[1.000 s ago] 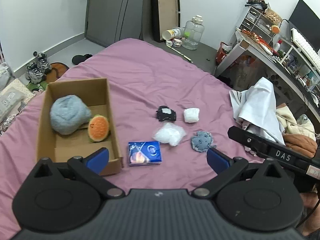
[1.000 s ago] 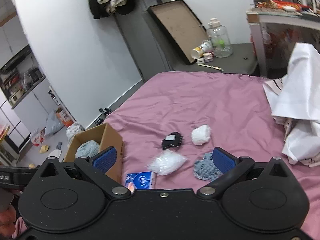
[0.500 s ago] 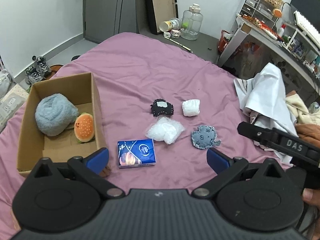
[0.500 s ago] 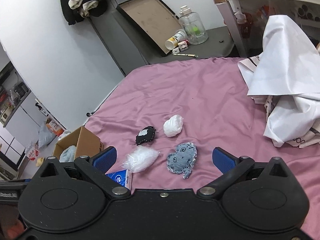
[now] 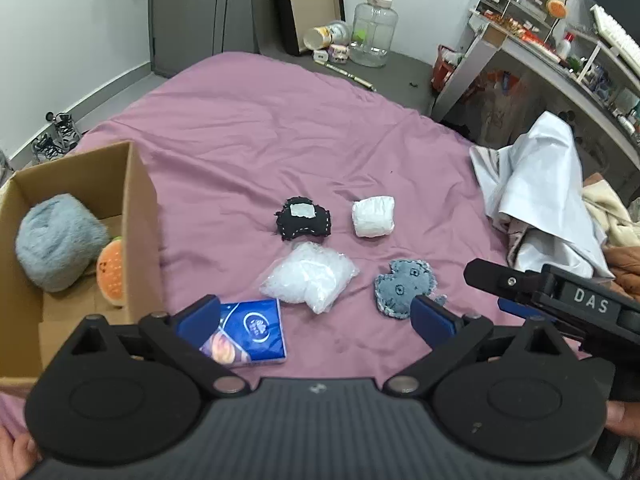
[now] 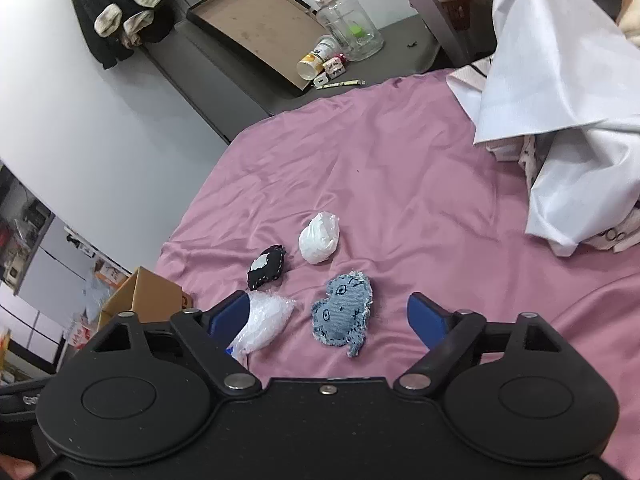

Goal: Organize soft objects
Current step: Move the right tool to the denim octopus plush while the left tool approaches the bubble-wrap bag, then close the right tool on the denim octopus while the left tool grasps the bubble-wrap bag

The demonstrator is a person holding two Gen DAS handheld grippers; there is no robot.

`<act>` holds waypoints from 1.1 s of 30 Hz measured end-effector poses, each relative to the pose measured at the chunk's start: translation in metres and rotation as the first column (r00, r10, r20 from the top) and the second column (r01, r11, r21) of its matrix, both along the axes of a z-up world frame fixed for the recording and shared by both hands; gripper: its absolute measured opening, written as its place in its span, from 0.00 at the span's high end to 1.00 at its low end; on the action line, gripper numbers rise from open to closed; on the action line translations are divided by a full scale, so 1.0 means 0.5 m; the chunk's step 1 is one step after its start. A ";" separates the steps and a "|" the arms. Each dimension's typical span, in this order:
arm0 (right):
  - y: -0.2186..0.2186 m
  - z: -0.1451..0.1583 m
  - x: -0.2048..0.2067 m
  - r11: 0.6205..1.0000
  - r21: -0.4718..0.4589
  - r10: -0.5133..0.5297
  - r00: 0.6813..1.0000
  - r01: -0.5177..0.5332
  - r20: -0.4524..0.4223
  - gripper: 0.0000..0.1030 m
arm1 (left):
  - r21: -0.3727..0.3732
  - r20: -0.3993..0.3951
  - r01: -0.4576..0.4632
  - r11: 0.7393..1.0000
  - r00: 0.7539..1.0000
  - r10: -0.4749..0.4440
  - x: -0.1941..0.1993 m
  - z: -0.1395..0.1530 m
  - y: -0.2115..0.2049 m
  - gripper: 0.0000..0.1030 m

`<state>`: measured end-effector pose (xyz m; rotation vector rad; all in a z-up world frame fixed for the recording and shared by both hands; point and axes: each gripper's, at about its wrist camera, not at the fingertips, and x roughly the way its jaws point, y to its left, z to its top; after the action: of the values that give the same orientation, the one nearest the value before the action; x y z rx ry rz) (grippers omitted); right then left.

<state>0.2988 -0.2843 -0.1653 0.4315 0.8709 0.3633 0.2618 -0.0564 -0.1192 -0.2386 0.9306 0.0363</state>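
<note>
On the pink bed lie a denim plush (image 5: 404, 286) (image 6: 344, 310), a clear bag of white stuffing (image 5: 310, 278) (image 6: 264, 322), a black stitched plush (image 5: 303, 219) (image 6: 266, 266), a white wrapped bundle (image 5: 373, 216) (image 6: 320, 236) and a blue tissue pack (image 5: 250, 330). A cardboard box (image 5: 140, 216) (image 6: 146, 300) at the left holds a grey fluffy ball (image 5: 56, 242) and an orange burger plush (image 5: 110, 274). My left gripper (image 5: 316, 314) is open and empty above the tissue pack and stuffing bag. My right gripper (image 6: 328, 314) is open and empty, straddling the denim plush from above.
A pile of white cloth and clothes (image 5: 540, 196) (image 6: 560, 100) lies on the bed's right side. A desk with clutter (image 5: 560, 48) stands beyond it. A glass jar (image 5: 374, 28), a cup and a leaning board (image 6: 256, 28) are on the floor past the bed.
Both grippers have moved forward and down toward the items. The left view has shifted right, away from the box. The right gripper now frames the denim plush.
</note>
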 end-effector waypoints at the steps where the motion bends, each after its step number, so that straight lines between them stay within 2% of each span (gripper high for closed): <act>1: 0.000 -0.005 0.004 1.000 0.006 -0.004 1.000 0.004 -0.005 0.21 | -0.002 -0.002 0.001 1.000 1.000 -0.001 0.008 -0.005 -0.001 0.03; 5: 0.001 -0.029 0.025 0.999 0.029 -0.019 0.999 0.020 -0.039 0.32 | -0.003 -0.021 0.016 1.000 1.000 -0.016 0.042 -0.031 -0.003 0.03; 8: 0.004 -0.045 0.035 0.999 0.040 -0.016 0.998 0.018 -0.056 0.37 | 0.027 -0.042 0.037 0.999 0.998 -0.036 0.065 -0.050 -0.010 0.03; 11: 0.006 -0.052 0.040 0.999 0.037 -0.012 0.998 0.015 -0.058 0.38 | 0.003 -0.055 0.026 1.000 0.998 -0.026 0.083 -0.071 -0.001 0.04; 20: 0.016 -0.078 0.055 0.999 0.031 -0.022 0.997 0.024 -0.078 0.42 | 0.005 -0.103 0.019 1.000 0.995 -0.018 0.145 -0.130 0.002 0.12; 23: 0.028 -0.091 0.061 0.999 0.029 -0.021 0.996 0.023 -0.082 0.44 | -0.011 -0.115 0.023 1.000 0.993 -0.024 0.156 -0.147 0.005 0.18; 25: 0.037 -0.099 0.061 1.000 0.022 -0.016 0.997 0.018 -0.079 0.45 | -0.016 -0.111 0.030 0.999 0.993 -0.032 0.161 -0.153 0.007 0.26; 27: 0.043 -0.102 0.062 1.000 0.017 -0.009 0.997 0.010 -0.076 0.45 | -0.038 -0.109 0.000 0.999 0.994 -0.004 0.162 -0.156 0.016 0.44; 29: 0.050 -0.102 0.064 1.000 -0.002 -0.006 0.998 0.006 -0.066 0.45 | -0.081 -0.112 -0.017 0.997 0.994 0.008 0.164 -0.156 0.024 0.51; 33: 0.057 -0.107 0.066 1.000 -0.005 -0.002 0.998 0.002 -0.063 0.48 | -0.091 -0.107 -0.020 0.996 0.994 0.010 0.158 -0.149 0.028 0.55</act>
<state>0.3318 -0.2561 -0.2187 0.4410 0.9324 0.3468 0.3408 -0.0424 -0.1937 -0.3318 1.0380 0.0204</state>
